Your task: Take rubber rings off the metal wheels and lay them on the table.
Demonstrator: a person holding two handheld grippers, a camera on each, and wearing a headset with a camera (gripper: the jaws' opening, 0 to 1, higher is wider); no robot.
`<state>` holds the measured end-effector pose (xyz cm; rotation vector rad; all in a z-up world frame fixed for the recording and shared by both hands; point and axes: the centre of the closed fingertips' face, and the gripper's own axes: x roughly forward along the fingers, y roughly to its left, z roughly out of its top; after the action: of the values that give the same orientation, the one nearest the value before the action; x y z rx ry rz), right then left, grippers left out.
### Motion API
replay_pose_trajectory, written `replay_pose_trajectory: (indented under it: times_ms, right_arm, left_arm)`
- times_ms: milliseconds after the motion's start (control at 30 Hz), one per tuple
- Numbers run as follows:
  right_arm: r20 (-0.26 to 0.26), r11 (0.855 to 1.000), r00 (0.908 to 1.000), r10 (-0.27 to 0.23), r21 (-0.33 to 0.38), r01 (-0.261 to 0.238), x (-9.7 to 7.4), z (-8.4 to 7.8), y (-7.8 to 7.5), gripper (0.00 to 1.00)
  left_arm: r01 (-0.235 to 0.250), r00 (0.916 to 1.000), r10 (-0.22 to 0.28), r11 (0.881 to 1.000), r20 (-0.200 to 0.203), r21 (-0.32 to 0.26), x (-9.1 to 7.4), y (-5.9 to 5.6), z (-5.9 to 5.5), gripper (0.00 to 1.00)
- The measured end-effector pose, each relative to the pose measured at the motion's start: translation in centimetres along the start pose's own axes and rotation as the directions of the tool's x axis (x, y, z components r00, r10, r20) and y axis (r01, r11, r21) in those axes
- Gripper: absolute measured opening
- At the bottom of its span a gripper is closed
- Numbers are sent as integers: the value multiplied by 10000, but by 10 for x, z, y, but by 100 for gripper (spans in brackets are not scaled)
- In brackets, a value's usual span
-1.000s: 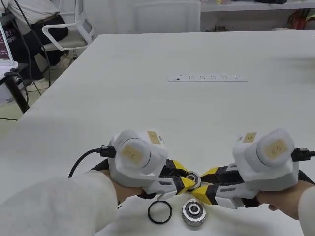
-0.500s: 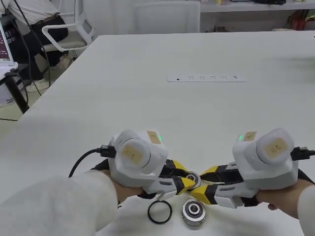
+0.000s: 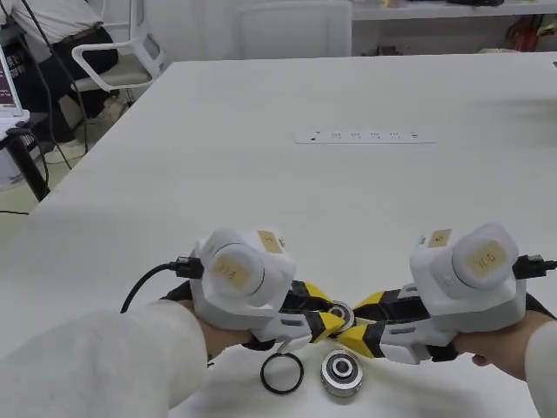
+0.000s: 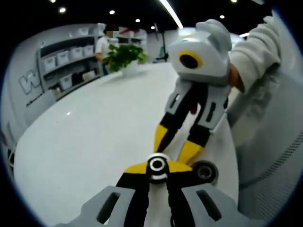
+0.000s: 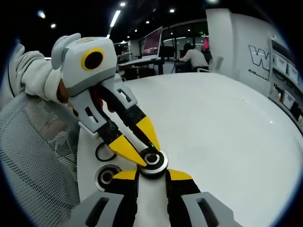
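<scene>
One small metal wheel (image 3: 339, 313) was up off the surface, pinched between the jaws of the left gripper (image 3: 325, 323) and the right gripper (image 3: 351, 334). A second metal wheel (image 3: 342, 373), round and shiny, lay flat on the surface near it. A thin black rubber ring (image 3: 264, 374) lay flat just beside that one, not touching.

A broad white table (image 3: 261, 174) runs far ahead, a flush power strip (image 3: 364, 137) set into its top. A white office chair (image 3: 113, 65) stands off its far left corner. Round lamps and a strip light (image 4: 170, 12) shine on the dark ceiling. Wall shelves (image 4: 61, 66) hold bins near a potted plant (image 4: 124, 54). Across the room a person (image 5: 193, 56) sits near a monitor (image 5: 152, 41).
</scene>
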<state>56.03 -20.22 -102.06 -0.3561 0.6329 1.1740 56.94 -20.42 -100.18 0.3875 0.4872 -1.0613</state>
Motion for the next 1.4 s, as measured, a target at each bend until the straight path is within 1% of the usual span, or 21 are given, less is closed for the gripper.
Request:
replay_pose_trajectory:
  times_ms: [133,333,367,400,433,467,500,533,600,700,767,800,867,1000,1400]
  right_arm:
    - [-41,10000,10000,37,-16,-37,-1,-1,0,17]
    - [-137,9990,9998,124,430,-118,-3,-3,-1,14]
    - [-126,9977,9998,132,668,-123,-3,-3,-1,14]
    - [-102,9966,9998,158,815,-149,-3,-3,-1,16]
    - [-111,9949,9999,110,1004,-98,-3,-3,-2,21]
    - [-102,9947,9999,57,1025,-46,-2,-3,-3,25]
    - [-27,9951,10000,-6,984,9,-1,-2,-3,28]
    - [-20,9955,10000,-29,950,31,-1,-2,-4,28]
    - [40,9952,10000,-40,975,36,0,-1,-3,26]
    - [100,9965,9997,-216,813,207,2,1,-4,25]
    - [205,9967,9997,-107,809,90,2,3,-2,23]
    - [183,9969,9998,-54,781,40,2,3,0,22]
    - [137,9988,9999,-106,486,99,2,2,-1,22]
    - [68,9993,10000,-30,373,27,0,2,-1,19]
    - [-73,9991,9999,107,406,-104,-5,-1,0,13]
  left_arm:
    - [0,10000,0,10000,6,5,0,0,0,14]
    - [-2,10000,2,10000,7,2,0,0,0,14]
    - [-1,10000,1,10000,6,8,0,0,0,14]
    - [-2,10000,2,10000,6,2,0,0,0,14]
    - [-2,10000,2,10000,6,4,0,0,0,14]
    - [-3,10000,3,10000,5,3,0,0,0,14]
    - [-5,10000,5,10000,7,1,0,0,0,14]
    - [-6,10000,6,10000,3,2,0,0,0,14]
    - [-4,10000,4,10000,7,5,0,0,0,14]
    - [-3,10000,3,10000,10,3,-1,0,0,14]
    - [-1,10000,1,10000,11,0,-1,0,0,14]
    - [1,10000,-1,10000,12,0,-1,0,-1,14]
    - [0,10000,0,10000,14,9,-1,0,-1,14]
    - [-3,10000,3,10000,20,-2,-1,0,-1,14]
    - [-23,10000,23,10000,22,-17,-1,0,-1,14]
